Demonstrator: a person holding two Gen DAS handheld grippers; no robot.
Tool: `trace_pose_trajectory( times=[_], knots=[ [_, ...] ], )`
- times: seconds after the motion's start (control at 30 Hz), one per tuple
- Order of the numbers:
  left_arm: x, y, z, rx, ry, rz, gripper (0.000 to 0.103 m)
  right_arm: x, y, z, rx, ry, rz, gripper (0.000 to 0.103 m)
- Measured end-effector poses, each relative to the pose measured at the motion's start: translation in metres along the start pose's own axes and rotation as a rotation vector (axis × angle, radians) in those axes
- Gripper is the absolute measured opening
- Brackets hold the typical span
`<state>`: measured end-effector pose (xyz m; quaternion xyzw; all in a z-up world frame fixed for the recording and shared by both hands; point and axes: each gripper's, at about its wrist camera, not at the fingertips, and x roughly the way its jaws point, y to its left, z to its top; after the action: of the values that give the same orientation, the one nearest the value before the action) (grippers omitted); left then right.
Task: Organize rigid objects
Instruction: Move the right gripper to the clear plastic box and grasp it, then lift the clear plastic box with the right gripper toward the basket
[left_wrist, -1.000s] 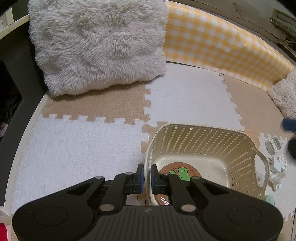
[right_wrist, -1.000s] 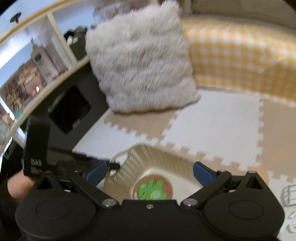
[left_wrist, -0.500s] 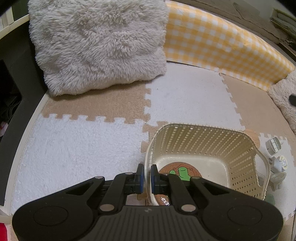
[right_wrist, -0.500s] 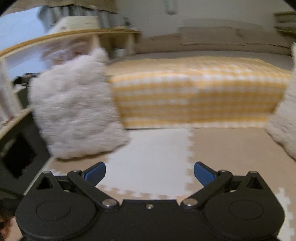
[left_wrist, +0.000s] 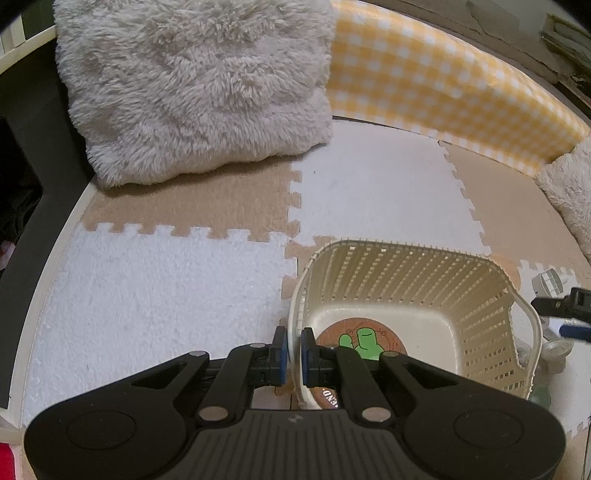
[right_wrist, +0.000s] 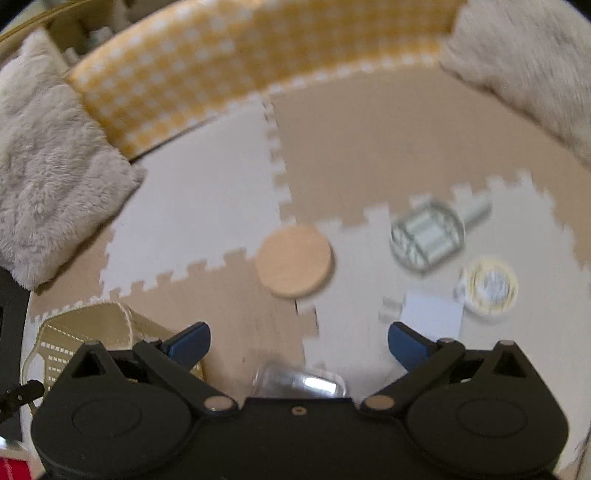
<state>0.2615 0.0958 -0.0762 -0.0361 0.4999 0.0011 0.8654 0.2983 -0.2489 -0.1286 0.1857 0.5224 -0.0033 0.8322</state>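
My left gripper (left_wrist: 293, 349) is shut on the near-left rim of the cream slotted basket (left_wrist: 406, 266). A round coaster with a green figure (left_wrist: 364, 338) lies in the basket. My right gripper (right_wrist: 299, 341) is open and empty above the mat; it also shows in the left wrist view (left_wrist: 565, 310) right of the basket. Ahead of it lie a plain round wooden coaster (right_wrist: 293, 260), a clear round box (right_wrist: 426, 236), a gold-rimmed round tin (right_wrist: 489, 286) and a white card (right_wrist: 432, 315). A clear plastic piece (right_wrist: 299, 380) lies right under the right gripper.
A fluffy grey cushion (left_wrist: 192, 85) and a yellow checked bolster (left_wrist: 443, 77) bound the far side of the puzzle mat (left_wrist: 147, 295). Another fluffy cushion (right_wrist: 524, 55) lies at the right. A dark cabinet (left_wrist: 22, 147) stands at the left.
My right gripper has swung from over the basket to the right and now looks down at the loose objects on the mat. My left gripper has stayed shut on the basket rim.
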Motion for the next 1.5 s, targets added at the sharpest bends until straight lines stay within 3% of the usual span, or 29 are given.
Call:
trace_pose_trajectory(
  times=[0.17,0.33,0.47,0.6,0.7,0.97,1.1,1.4,1.5],
  knots=[
    [0.000,0.000,-0.001,0.000,0.000,0.001,0.008,0.013,-0.003,-0.015,0.107,0.088,0.029,0.102],
    [0.000,0.000,0.000,0.000,-0.001,0.000,0.008,0.021,0.006,-0.023,0.140,0.127,0.025,0.091],
    [0.000,-0.001,0.000,0.001,0.000,0.002,0.008,0.021,0.003,-0.025,0.199,0.119,0.023,0.091],
    [0.000,-0.001,0.000,-0.001,0.001,0.001,0.008,0.021,-0.004,-0.026,0.251,0.121,-0.027,0.077],
    [0.000,-0.002,0.000,0.002,0.000,0.003,0.008,0.026,-0.009,-0.028,0.276,0.150,-0.025,0.076],
    [0.000,-0.002,0.000,0.005,0.001,0.005,0.008,0.030,0.010,-0.033,0.176,0.135,-0.071,0.080],
    [0.000,-0.002,0.000,0.003,0.002,0.004,0.008,0.033,0.024,-0.038,0.051,0.107,-0.143,0.078],
    [0.000,-0.002,0.000,0.002,0.001,0.003,0.008,0.028,0.014,-0.035,-0.014,0.099,-0.152,0.076],
    [0.000,-0.002,0.000,0.002,0.001,0.002,0.008,0.029,0.018,-0.031,-0.153,0.108,-0.148,0.076]
  ],
)
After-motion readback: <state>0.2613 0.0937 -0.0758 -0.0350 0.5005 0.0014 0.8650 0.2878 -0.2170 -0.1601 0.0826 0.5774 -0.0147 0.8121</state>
